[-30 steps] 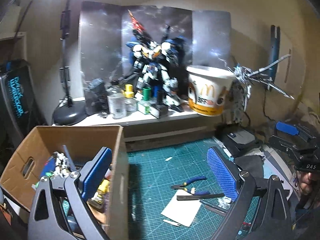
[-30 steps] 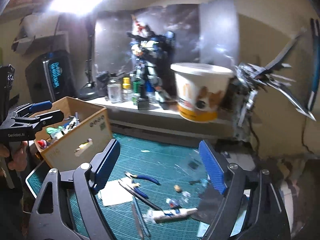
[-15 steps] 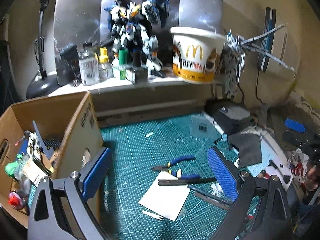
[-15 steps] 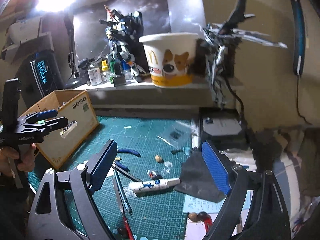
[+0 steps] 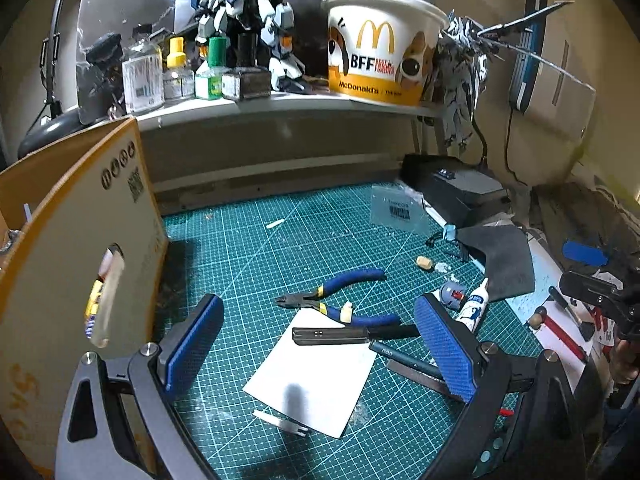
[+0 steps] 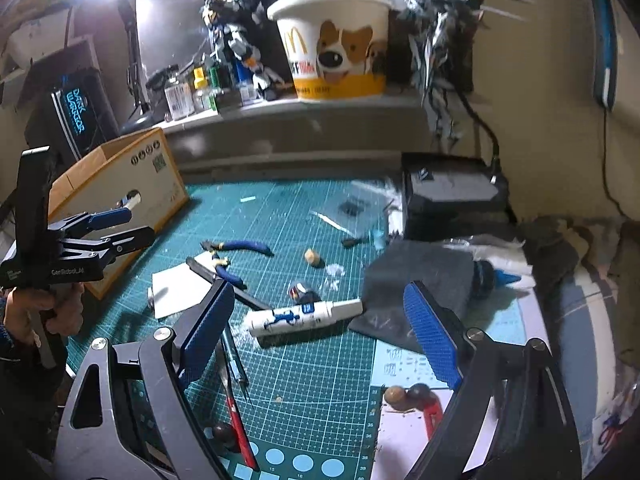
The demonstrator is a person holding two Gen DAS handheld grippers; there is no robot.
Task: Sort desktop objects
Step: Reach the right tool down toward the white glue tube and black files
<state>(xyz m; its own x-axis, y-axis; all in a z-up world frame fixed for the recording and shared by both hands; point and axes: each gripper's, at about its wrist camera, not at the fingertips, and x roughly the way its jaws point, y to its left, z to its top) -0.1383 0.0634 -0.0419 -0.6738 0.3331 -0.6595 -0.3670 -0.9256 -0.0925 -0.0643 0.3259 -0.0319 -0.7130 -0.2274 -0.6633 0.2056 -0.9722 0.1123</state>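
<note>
Home hobby bench for model-kit building, not a pro workshop. Green gridded cutting mat [image 5: 248, 248] covers the desk, w/ blue-handled nippers [image 5: 340, 296], a hobby knife [image 5: 352, 335] and a glue tube [image 6: 304, 316] loose near its front edge. Raised shelf [image 5: 280, 106] along the back edge carries a robot model [image 5: 244, 12], paint bottles [image 5: 176, 68], a McDonald's bucket [image 5: 380, 44]. Cardboard box [image 5: 80, 240] at left edge; desk lamp [image 6: 132, 60] in back-left corner.
</note>
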